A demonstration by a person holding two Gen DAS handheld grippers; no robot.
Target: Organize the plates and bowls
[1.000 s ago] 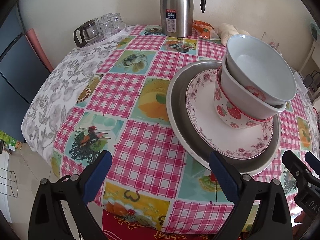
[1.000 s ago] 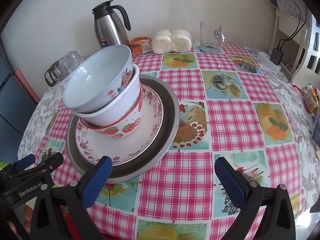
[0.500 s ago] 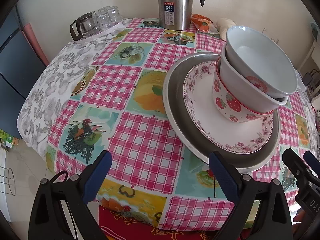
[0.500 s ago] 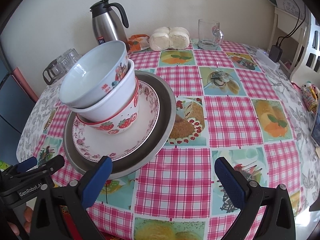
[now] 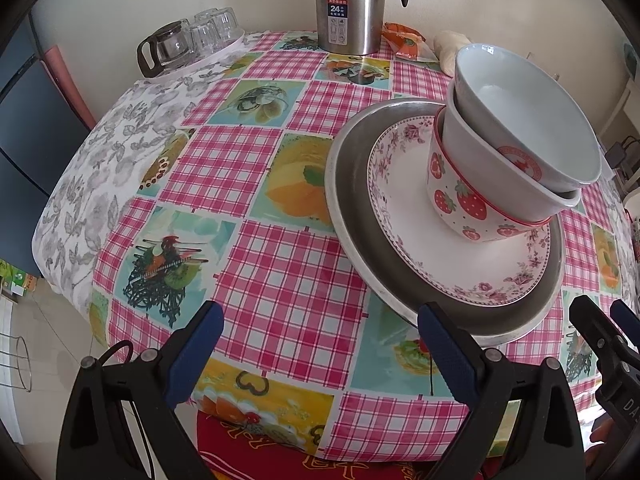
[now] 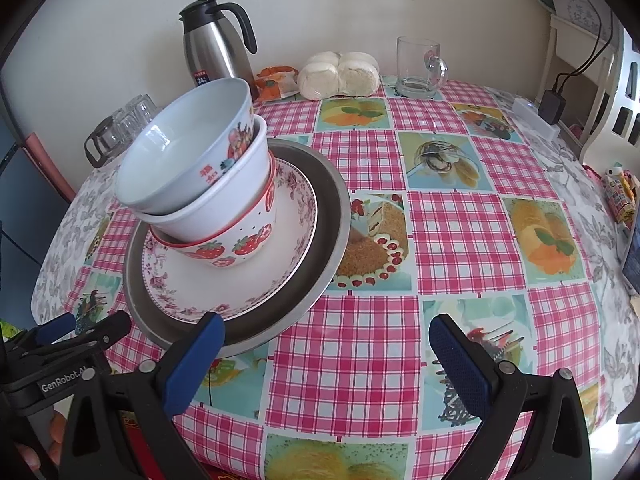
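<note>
A stack stands on the checked tablecloth: a wide metal plate (image 5: 352, 216) (image 6: 320, 240), a floral-rimmed white plate (image 5: 404, 216) (image 6: 224, 288), then three nested bowls, a strawberry bowl (image 5: 460, 200) (image 6: 240, 244), a plain white bowl (image 6: 224, 200) and a tilted white bowl (image 5: 520, 112) (image 6: 180, 156) on top. My left gripper (image 5: 320, 344) is open and empty just short of the metal plate's near rim. My right gripper (image 6: 328, 352) is open and empty beside the plate's near right rim. Each gripper shows at the edge of the other's view.
At the back stand a steel thermos jug (image 5: 348, 4) (image 6: 216, 52), a tray of glass cups with a glass pot (image 5: 188, 40), an orange packet (image 6: 276, 80), white buns (image 6: 340, 74) and a glass mug (image 6: 418, 66). A charger and white furniture (image 6: 580, 80) are right.
Both grippers have moved slightly closer to the table and stack, so the dishes appear a little larger. The stack has not moved, and both grippers stay open.
</note>
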